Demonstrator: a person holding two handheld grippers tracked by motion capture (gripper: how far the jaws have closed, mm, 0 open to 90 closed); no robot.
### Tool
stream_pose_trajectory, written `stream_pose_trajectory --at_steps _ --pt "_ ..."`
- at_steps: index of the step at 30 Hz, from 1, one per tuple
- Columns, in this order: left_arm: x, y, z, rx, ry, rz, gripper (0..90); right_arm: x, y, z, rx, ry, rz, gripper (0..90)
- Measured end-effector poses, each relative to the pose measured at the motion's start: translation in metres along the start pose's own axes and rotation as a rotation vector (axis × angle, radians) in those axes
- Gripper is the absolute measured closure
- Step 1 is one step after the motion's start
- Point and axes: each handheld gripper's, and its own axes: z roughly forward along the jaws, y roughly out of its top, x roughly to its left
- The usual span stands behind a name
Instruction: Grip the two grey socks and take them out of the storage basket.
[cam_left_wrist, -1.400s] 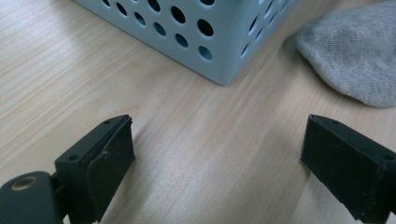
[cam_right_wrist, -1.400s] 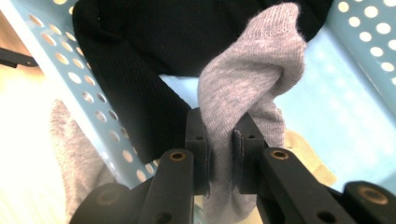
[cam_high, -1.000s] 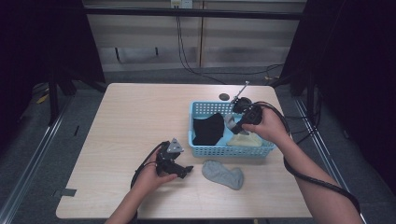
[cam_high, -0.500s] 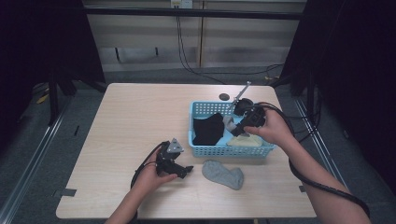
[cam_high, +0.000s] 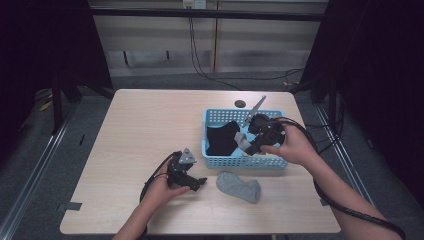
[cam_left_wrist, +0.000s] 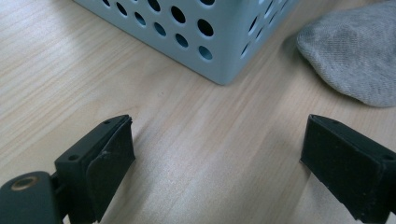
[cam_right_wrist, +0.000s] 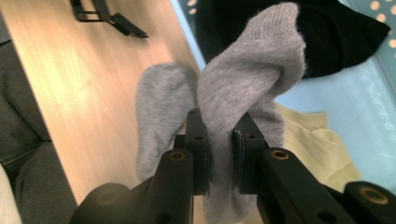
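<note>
My right gripper is shut on a grey sock and holds it up over the light blue basket. Inside the basket lie a black garment and a pale yellow cloth. A second grey sock lies flat on the table in front of the basket. My left gripper rests low over the bare wood left of that sock, open, nothing between its pads.
The basket's perforated corner stands just ahead of the left gripper. Cables trail from both grippers. A dark round hole sits in the table behind the basket. The table's left half is bare wood.
The right gripper has lifted the grey sock and carried it a little left over the basket. The left gripper has stayed where it was.
</note>
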Motion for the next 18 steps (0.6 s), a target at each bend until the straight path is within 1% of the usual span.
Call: stream_pose_trajectory --at_steps 2,3,4,5,6,8,9,10,11,12,14,15,18 --pt "0.0 0.0 0.0 -0.004 -0.001 -0.004 8.7 0.005 0.0 -0.001 -0.003 0.003 -0.005 79.4" --pt "0.0 0.0 0.0 -0.001 -0.002 0.0 8.8 0.007 -0.001 -0.002 -0.011 0.009 -0.006 79.4" --pt "0.0 0.0 0.0 -0.005 -0.001 -0.005 8.7 0.01 -0.001 -0.001 -0.017 0.01 -0.015 79.4" --pt "0.0 0.0 0.0 -0.001 -0.001 0.0 8.7 0.014 -0.002 -0.001 -0.013 0.017 -0.018 79.3" --pt "0.0 0.0 0.0 -0.003 0.001 -0.005 8.7 0.014 -0.002 -0.001 -0.013 0.017 -0.018 79.3" --pt "0.0 0.0 0.0 0.0 -0.001 0.001 8.7 0.018 -0.004 0.0 -0.012 0.018 -0.035 79.3" --pt "0.0 0.0 0.0 -0.004 -0.001 -0.004 8.7 0.024 -0.006 0.001 -0.019 0.025 -0.048 79.2" --pt "0.0 0.0 0.0 0.0 -0.001 0.001 8.7 0.024 -0.006 0.001 -0.019 0.025 -0.048 79.2" --pt "0.0 0.0 0.0 -0.004 -0.001 -0.004 8.7 0.028 -0.008 0.002 -0.028 0.032 -0.063 79.2" --pt "0.0 0.0 0.0 -0.005 -0.001 -0.005 8.7 0.028 -0.008 0.002 -0.028 0.032 -0.063 79.2" --pt "0.0 0.0 0.0 -0.001 -0.001 0.0 8.7 0.033 -0.009 0.003 -0.034 0.037 -0.064 79.0" --pt "0.0 0.0 0.0 -0.001 -0.002 0.001 8.7 0.037 -0.011 0.005 -0.039 0.048 -0.08 78.9" --pt "0.0 0.0 0.0 0.001 0.0 -0.002 8.7 0.04 -0.013 0.008 -0.04 0.052 -0.084 78.7"
